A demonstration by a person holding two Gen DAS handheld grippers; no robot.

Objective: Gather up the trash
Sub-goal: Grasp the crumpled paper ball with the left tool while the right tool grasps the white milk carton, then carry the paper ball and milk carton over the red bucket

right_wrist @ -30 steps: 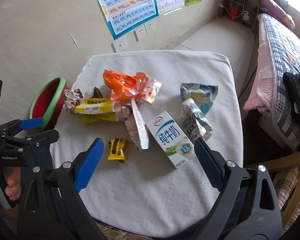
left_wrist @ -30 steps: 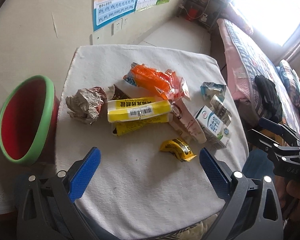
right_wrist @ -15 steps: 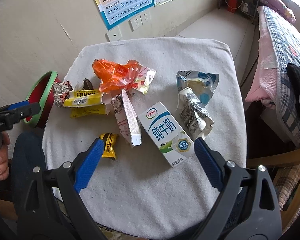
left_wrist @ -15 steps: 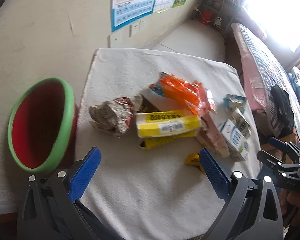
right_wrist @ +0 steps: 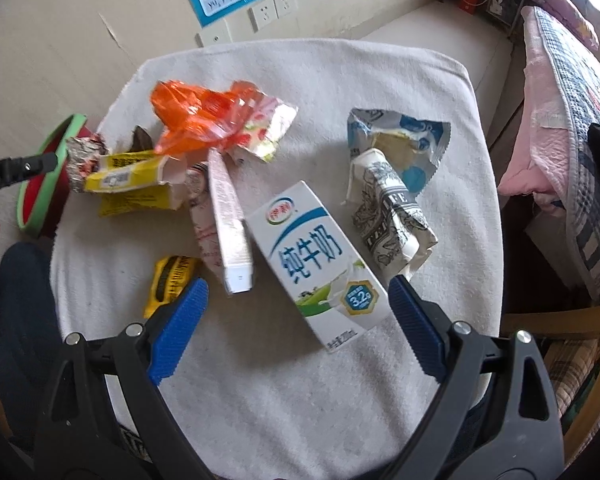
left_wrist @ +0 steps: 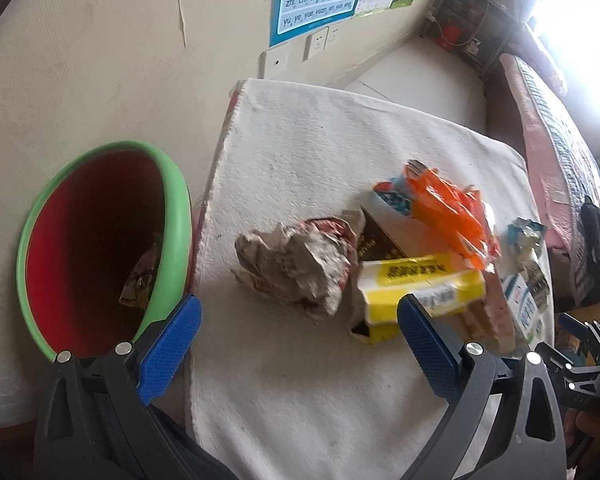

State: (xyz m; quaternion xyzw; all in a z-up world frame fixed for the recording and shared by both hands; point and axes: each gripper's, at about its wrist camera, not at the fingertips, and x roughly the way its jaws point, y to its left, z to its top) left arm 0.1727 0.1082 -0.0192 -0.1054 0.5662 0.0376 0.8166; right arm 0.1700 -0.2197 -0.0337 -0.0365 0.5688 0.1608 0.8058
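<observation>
Trash lies on a white towel-covered table [left_wrist: 320, 140]. In the left wrist view, my left gripper [left_wrist: 296, 340] is open and empty, just short of a crumpled paper wad [left_wrist: 296, 264], with a yellow box [left_wrist: 420, 284] and an orange wrapper [left_wrist: 448, 208] to its right. A red bin with a green rim [left_wrist: 100, 240] stands left of the table. In the right wrist view, my right gripper [right_wrist: 296, 324] is open and empty over a white milk carton [right_wrist: 320, 256], beside a pink carton [right_wrist: 228, 216], a small yellow wrapper [right_wrist: 172, 280] and a crumpled printed carton [right_wrist: 392, 208].
A blue-white torn packet [right_wrist: 400, 136] lies at the table's right side. A bed with a pink quilt [right_wrist: 560, 92] is to the right. A wall with posters and sockets [left_wrist: 316, 40] is behind the table. A wrapper [left_wrist: 140, 280] lies inside the bin.
My left gripper has swung left and closer, now facing the paper wad and the bin. My right gripper has moved down closer to the milk carton. Both stay open.
</observation>
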